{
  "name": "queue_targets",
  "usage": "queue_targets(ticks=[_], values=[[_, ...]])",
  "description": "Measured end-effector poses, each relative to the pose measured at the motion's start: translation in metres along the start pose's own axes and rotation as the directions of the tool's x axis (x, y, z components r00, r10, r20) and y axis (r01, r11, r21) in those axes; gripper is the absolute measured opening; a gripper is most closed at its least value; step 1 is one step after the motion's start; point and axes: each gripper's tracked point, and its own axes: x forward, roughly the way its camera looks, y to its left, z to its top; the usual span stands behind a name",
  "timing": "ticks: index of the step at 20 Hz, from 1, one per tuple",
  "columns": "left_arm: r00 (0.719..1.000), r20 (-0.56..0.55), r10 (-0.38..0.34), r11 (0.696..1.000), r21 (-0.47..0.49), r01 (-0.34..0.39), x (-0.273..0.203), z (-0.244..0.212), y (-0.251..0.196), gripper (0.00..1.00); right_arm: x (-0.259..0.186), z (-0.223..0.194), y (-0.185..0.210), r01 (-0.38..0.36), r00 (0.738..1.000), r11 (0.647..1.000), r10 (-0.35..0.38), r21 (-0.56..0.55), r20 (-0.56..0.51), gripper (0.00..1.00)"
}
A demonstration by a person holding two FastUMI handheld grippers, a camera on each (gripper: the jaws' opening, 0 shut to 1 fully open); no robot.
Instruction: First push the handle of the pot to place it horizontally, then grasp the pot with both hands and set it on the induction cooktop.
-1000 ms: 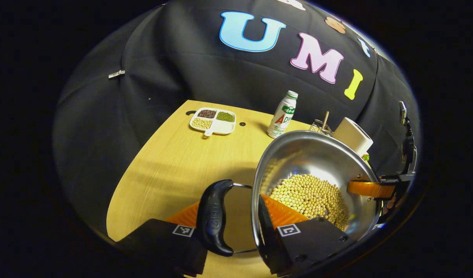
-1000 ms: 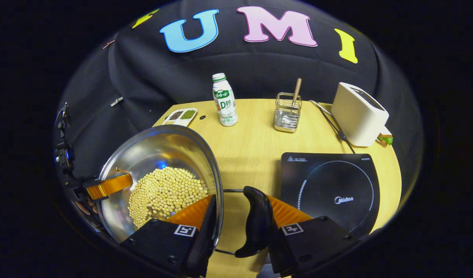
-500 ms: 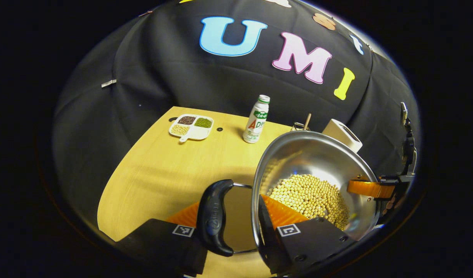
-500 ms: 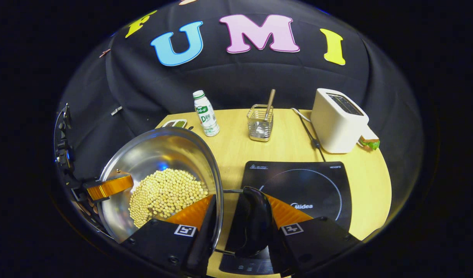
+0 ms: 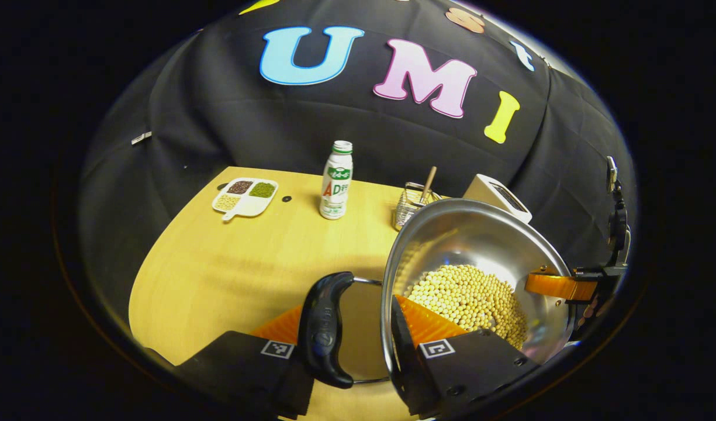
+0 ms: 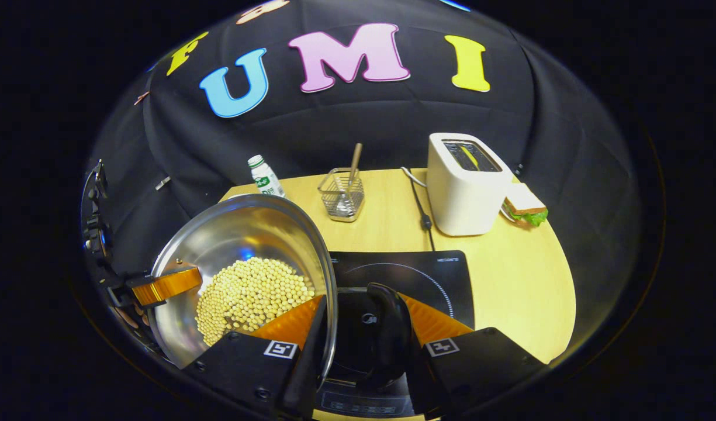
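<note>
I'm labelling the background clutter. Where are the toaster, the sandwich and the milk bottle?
toaster (image 6: pixel 460 196): right gripper view, on its front wall.
sandwich (image 6: pixel 524 207): right gripper view, on the bread's side.
milk bottle (image 5: pixel 336 182): left gripper view, on its label.

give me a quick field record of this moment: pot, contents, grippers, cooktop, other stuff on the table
pot: steel pot, held up off the table
contents: pale beans
left gripper: one finger outside the black handle, one inside the rim
right gripper: same hold on the opposite handle
cooktop: induction cooktop, under the right handle
table: sorted-bean tray, bottle, wire holder, toaster, sandwich
</note>
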Motion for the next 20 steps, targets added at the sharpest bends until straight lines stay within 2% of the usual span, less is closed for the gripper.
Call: queue_targets(ticks=[9,10,11,12,13,14,15,20], values=[[1.0,-0.017,-0.02,1.0,0.003,0.02,0.036,-0.012,-0.065,0.63,0.006,0.001,-0.073,0.022,1.0,1.0,-0.022,0.013,-0.016,0.64],[1.0,-0.021,-0.021,1.0,0.002,0.021,0.039,-0.015,-0.07,0.63,0.007,0.001,-0.08,0.025,1.0,1.0,-0.024,0.013,-0.02,0.6],[0.999,-0.024,-0.023,1.0,0.001,0.023,0.045,-0.017,-0.075,0.63,0.009,-0.001,-0.087,0.027,0.999,1.0,-0.026,0.015,-0.022,0.64],[0.999,-0.026,-0.024,1.0,0.0,0.024,0.049,-0.019,-0.079,0.63,0.011,-0.002,-0.093,0.029,0.999,0.999,-0.028,0.017,-0.025,0.6],[0.999,-0.029,-0.025,1.0,-0.001,0.025,0.053,-0.021,-0.083,0.63,0.013,-0.004,-0.099,0.03,0.999,0.999,-0.03,0.018,-0.03,0.64],[0.999,-0.035,-0.026,1.0,-0.004,0.026,0.056,-0.025,-0.087,0.63,0.014,-0.005,-0.104,0.033,0.999,0.999,-0.032,0.019,-0.035,0.6],[0.999,-0.039,-0.029,1.0,-0.005,0.029,0.06,-0.027,-0.091,0.63,0.017,-0.006,-0.109,0.036,0.999,0.999,-0.035,0.02,-0.039,0.64],[0.998,-0.048,-0.033,0.999,0.0,0.033,0.081,-0.032,-0.105,0.63,0.031,-0.011,-0.131,0.047,0.997,0.998,-0.045,0.034,-0.055,0.64]])
